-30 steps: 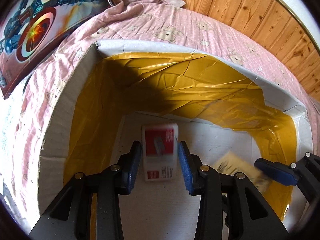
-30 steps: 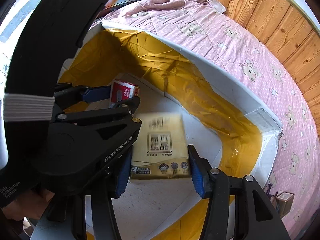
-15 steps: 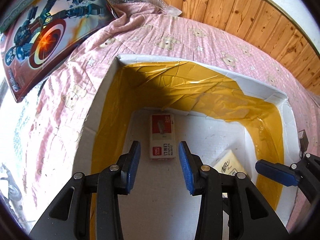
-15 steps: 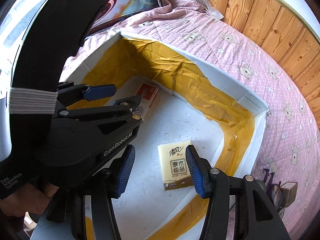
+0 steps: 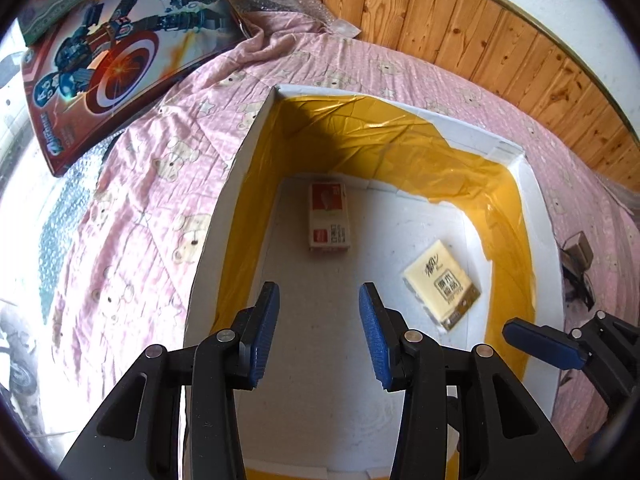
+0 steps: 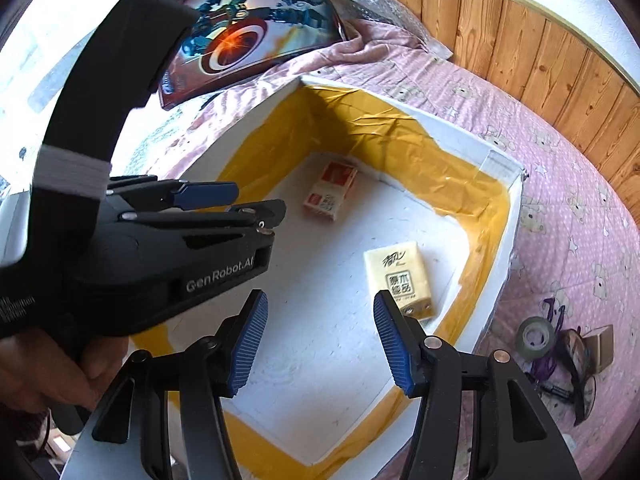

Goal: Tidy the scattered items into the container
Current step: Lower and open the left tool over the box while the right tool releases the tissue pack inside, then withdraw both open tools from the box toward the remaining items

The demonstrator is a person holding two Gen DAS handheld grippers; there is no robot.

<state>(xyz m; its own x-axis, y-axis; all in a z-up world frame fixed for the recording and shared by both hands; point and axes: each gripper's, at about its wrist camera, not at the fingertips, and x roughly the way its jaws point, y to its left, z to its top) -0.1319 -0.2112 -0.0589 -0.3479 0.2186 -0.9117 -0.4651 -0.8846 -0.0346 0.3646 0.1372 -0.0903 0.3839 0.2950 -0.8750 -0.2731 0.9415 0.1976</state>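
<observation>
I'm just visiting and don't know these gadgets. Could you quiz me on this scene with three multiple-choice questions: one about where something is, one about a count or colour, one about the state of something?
1. Where does the red and white box lie?
A. on the pink bedspread
B. on the floor of the foam container, near its far wall
C. between the left gripper's pads

2. How many items lie inside the foam container?
A. two
B. four
C. none

3. What is the right gripper holding?
A. the yellow tissue pack
B. a roll of tape
C. nothing

Answers:
1 B, it rests flat on the white floor by the yellow-lined far wall.
2 A, only the box and the yellow tissue pack are in there.
3 C, its jaws are opening with nothing between them.
</observation>
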